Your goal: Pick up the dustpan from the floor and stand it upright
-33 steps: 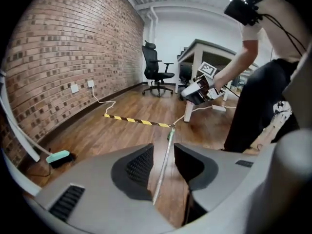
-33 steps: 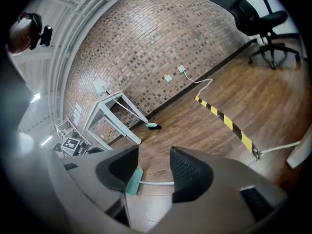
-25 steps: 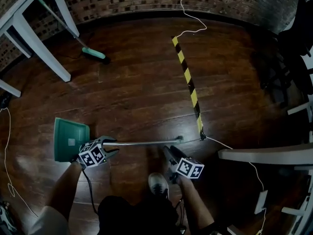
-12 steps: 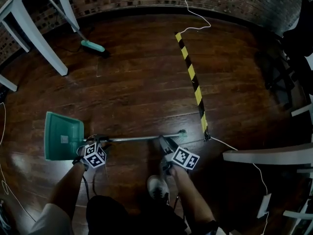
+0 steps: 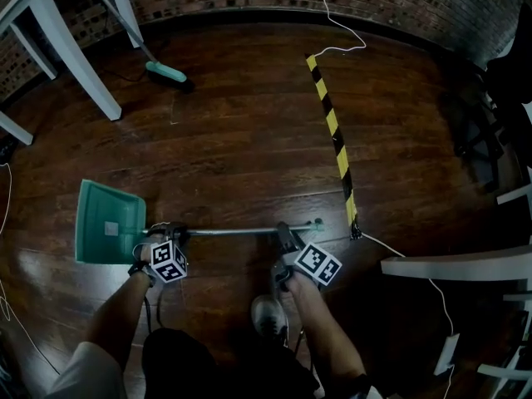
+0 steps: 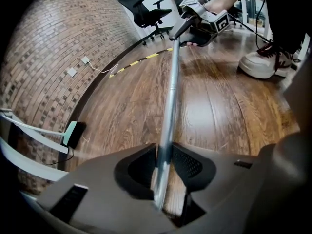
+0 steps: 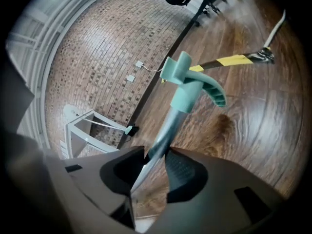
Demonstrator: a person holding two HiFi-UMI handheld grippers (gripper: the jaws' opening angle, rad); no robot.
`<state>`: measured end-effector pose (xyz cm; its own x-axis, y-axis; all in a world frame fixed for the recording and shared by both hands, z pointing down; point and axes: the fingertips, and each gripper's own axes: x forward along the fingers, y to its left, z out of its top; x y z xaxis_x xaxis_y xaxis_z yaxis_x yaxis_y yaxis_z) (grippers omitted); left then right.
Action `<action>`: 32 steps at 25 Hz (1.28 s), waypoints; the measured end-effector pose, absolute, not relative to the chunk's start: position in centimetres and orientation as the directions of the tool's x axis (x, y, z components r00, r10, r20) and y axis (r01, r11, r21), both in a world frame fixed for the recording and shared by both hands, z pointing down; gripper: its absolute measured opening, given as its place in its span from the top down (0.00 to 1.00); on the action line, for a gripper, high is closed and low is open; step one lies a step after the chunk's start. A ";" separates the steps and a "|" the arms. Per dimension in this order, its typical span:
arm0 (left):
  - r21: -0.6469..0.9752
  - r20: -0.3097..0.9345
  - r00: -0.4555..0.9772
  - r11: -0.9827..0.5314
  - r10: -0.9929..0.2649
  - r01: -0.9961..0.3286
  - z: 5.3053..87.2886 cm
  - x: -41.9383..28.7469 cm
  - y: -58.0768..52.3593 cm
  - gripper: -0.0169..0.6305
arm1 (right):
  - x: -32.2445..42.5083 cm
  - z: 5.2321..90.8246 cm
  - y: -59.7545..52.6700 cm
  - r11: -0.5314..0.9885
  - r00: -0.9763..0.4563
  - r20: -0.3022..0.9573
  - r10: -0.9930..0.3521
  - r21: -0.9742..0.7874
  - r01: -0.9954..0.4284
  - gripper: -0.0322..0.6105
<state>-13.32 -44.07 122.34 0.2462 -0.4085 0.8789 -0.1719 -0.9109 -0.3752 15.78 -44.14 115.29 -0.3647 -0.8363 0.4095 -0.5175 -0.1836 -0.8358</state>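
The dustpan lies flat on the wooden floor, its green pan (image 5: 108, 233) at the left. Its metal handle (image 5: 233, 232) runs right to a green grip end (image 7: 187, 84). My left gripper (image 5: 170, 233) is on the handle just beside the pan. In the left gripper view the pole (image 6: 170, 96) passes between the closing jaws of the left gripper (image 6: 163, 162), both pads against it. My right gripper (image 5: 283, 233) is near the handle's far end. In the right gripper view the right gripper (image 7: 155, 162) has its jaws closing too, with the pole pinched between the pads.
A green broom (image 5: 166, 71) leans by the white table legs (image 5: 79, 56) at the back left. Yellow-black tape (image 5: 332, 127) and a white cable (image 5: 332, 15) cross the floor. The person's shoe (image 5: 268, 316) is just behind the handle. A white bench (image 5: 457, 264) stands at the right.
Both grippers have come down onto the dustpan handle and closed on it. The left one dropped and tipped downward next to the pan. The dustpan itself still lies flat.
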 end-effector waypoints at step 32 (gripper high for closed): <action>0.144 0.117 0.784 -0.771 -0.609 -0.620 100.6 -3.0 -45.3 0.76 | -1.4 67.4 -43.5 0.586 -0.589 -0.301 -0.750 0.111 -0.803 0.81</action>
